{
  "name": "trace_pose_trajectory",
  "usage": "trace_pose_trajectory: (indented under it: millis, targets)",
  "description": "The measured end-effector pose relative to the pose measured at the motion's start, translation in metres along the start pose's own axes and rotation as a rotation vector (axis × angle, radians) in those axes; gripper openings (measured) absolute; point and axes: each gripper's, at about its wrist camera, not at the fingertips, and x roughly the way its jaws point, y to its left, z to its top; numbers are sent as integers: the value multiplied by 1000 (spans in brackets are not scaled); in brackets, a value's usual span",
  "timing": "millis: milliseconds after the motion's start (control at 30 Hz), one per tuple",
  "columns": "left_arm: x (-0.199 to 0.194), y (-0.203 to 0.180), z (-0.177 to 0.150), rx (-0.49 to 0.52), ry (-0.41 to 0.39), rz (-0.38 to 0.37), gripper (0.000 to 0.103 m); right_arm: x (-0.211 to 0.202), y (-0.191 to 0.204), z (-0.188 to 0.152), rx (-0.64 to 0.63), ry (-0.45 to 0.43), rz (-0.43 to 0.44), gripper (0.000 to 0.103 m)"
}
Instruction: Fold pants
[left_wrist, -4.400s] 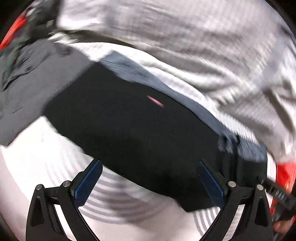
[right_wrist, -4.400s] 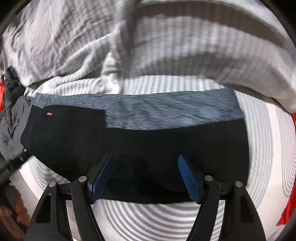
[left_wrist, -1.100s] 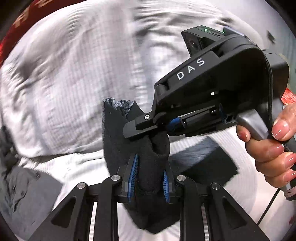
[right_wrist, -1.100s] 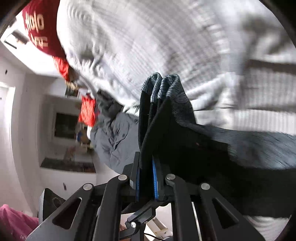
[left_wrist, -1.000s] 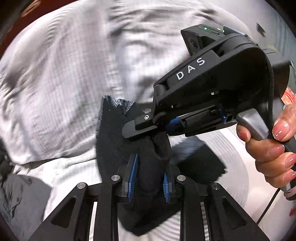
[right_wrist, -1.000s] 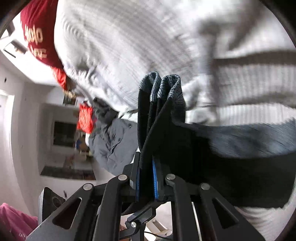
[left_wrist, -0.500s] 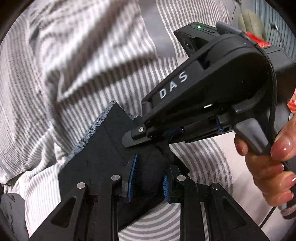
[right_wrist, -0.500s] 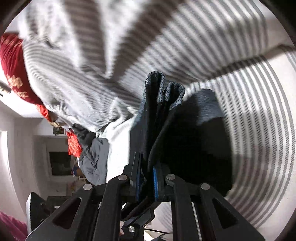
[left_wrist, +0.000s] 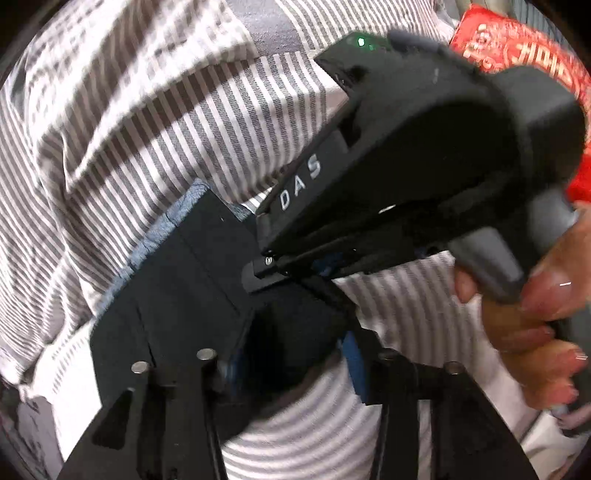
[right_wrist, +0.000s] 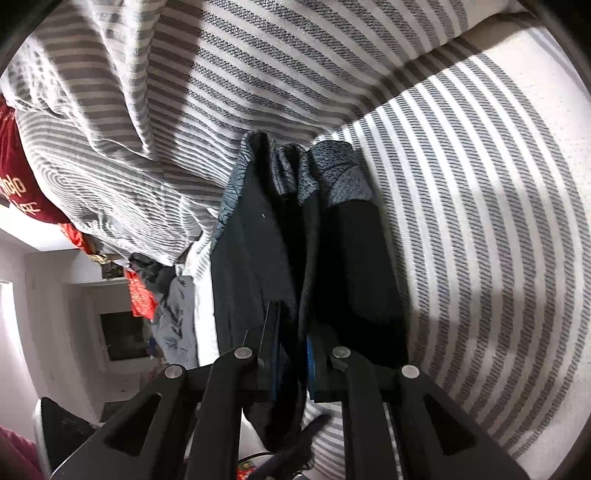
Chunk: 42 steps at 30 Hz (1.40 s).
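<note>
The black pants (left_wrist: 177, 295) with a blue-grey waistband lie folded on the striped bed sheet (left_wrist: 406, 325). My left gripper (left_wrist: 291, 358) has its blue pads spread a little apart around a bunched black fold; the image is blurred there. My right gripper (right_wrist: 290, 365) is shut on the same folded edge of the pants (right_wrist: 258, 236), whose layers stand up between its fingers. In the left wrist view the right gripper's black body (left_wrist: 424, 155), marked DAS, sits just above and ahead of the left one, held by a hand (left_wrist: 535, 314).
A rumpled grey-and-white striped duvet (right_wrist: 258, 66) rises behind the pants. A grey garment (right_wrist: 173, 317) lies at the bed's far left. Red fabric (left_wrist: 524, 62) shows at the upper right of the left wrist view. The striped sheet (right_wrist: 480, 221) stretches to the right.
Both grippers have carried the folded pants edge down onto the sheet. The left gripper's jaws have spread from tightly shut on the fold. The right gripper stays clamped.
</note>
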Motion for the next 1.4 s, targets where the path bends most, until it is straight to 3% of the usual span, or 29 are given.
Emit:
trace_pose_trajectory:
  millis: [67,200,267,333,600,700,867,967,1167,1267,1300,1333,1400]
  targets:
    - [-10,3,-2,1,-4,-14,47,-2,2,-2,-2,-2,-34,23]
    - [-30,23,-12,-41,5,-55,47,-12,2,-12,3,1,-79,25]
    - [-46,32,-20,-86,24,-56,47,-18,3,-17,2,-3,-124,39]
    - [-52,54,-27,-144,48,-46,47,-26,5,-23,-1,-12,-184,45]
    - [-37,160,-50,-448,168,5,47,-51,37,-41,-46,-87,-365,45]
    - [-25,186,-58,-542,192,19,47,-48,61,-41,-140,-97,-418,33]
    - [-7,190,-69,-601,222,13,47,-22,93,-36,-272,-62,-467,33]
    - [9,187,-82,-648,264,-2,47,-5,100,-33,-290,-45,-506,33]
    - [15,178,-92,-628,243,10,48,14,75,-43,-293,18,-627,33]
    - [18,177,-96,-625,241,-3,48,8,54,-46,-199,2,-560,33]
    - [18,176,-97,-620,236,1,53,7,53,-46,-194,-1,-555,33]
    - [20,177,-99,-618,237,8,65,8,53,-46,-201,0,-562,34]
    - [25,178,-101,-628,242,-8,69,14,56,-48,-241,6,-597,34]
